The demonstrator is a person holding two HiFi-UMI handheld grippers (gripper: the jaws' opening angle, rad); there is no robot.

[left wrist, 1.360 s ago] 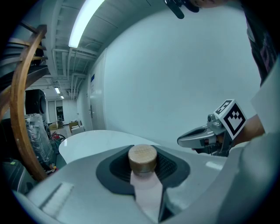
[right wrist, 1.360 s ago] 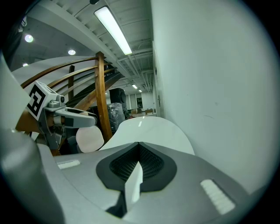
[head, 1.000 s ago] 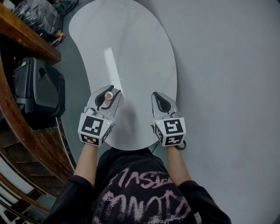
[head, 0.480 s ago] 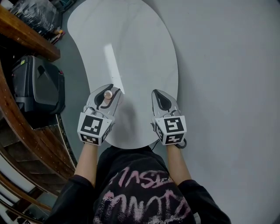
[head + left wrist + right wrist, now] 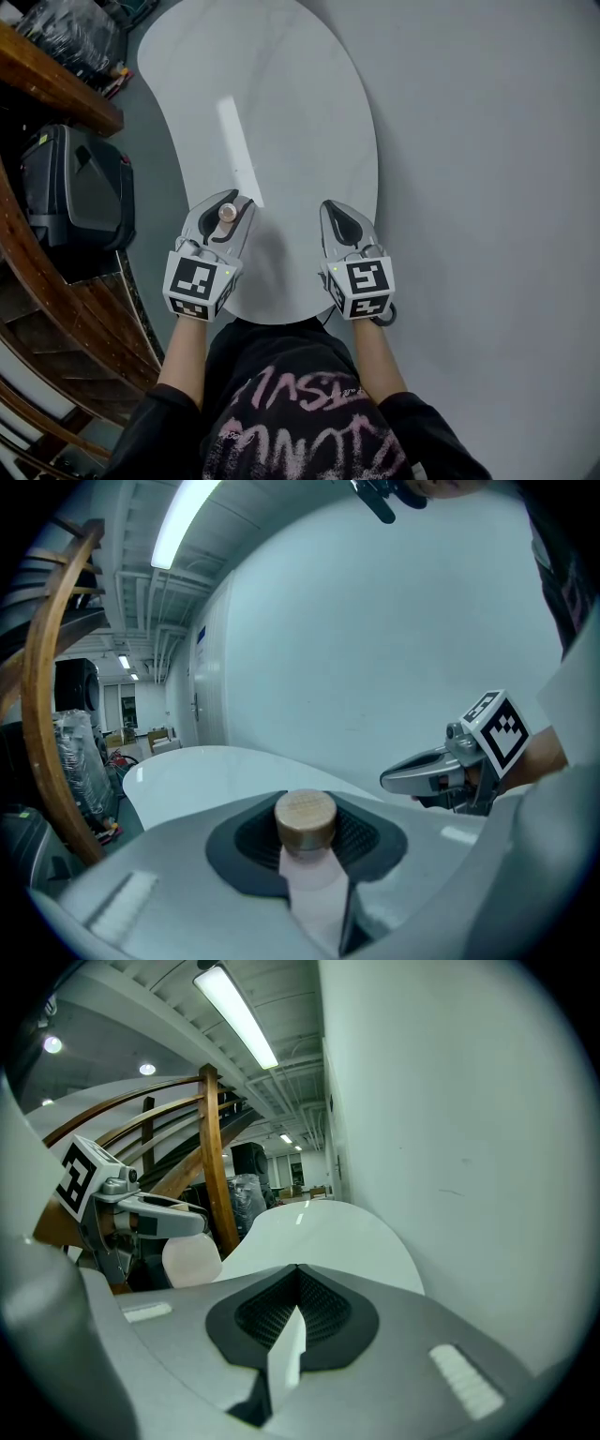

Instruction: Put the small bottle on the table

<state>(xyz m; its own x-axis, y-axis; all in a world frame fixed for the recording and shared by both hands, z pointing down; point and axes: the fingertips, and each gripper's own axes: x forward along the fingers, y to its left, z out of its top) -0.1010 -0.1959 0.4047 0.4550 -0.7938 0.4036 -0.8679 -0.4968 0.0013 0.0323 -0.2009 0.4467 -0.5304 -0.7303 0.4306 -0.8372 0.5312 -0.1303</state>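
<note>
A small bottle with a pale pink body and a round wooden cap [image 5: 305,817] stands upright between my left gripper's jaws. My left gripper [image 5: 225,214] is shut on its neck over the near left part of the white table [image 5: 281,112]. In the right gripper view the bottle's rounded body [image 5: 192,1260] hangs below those jaws; whether it touches the tabletop is hidden. My right gripper [image 5: 339,221] hovers beside it over the table's near right part, shut with nothing between its pads [image 5: 298,1321].
The table is kidney-shaped, with grey floor [image 5: 487,187] to its right. A black case [image 5: 80,192] and a curved wooden rail [image 5: 56,84] stand close on the left. A bagged bundle [image 5: 66,33] lies at the far left.
Both grippers have drifted slightly toward me and to the left. The left one keeps its hold on the bottle, and the right one stays shut.
</note>
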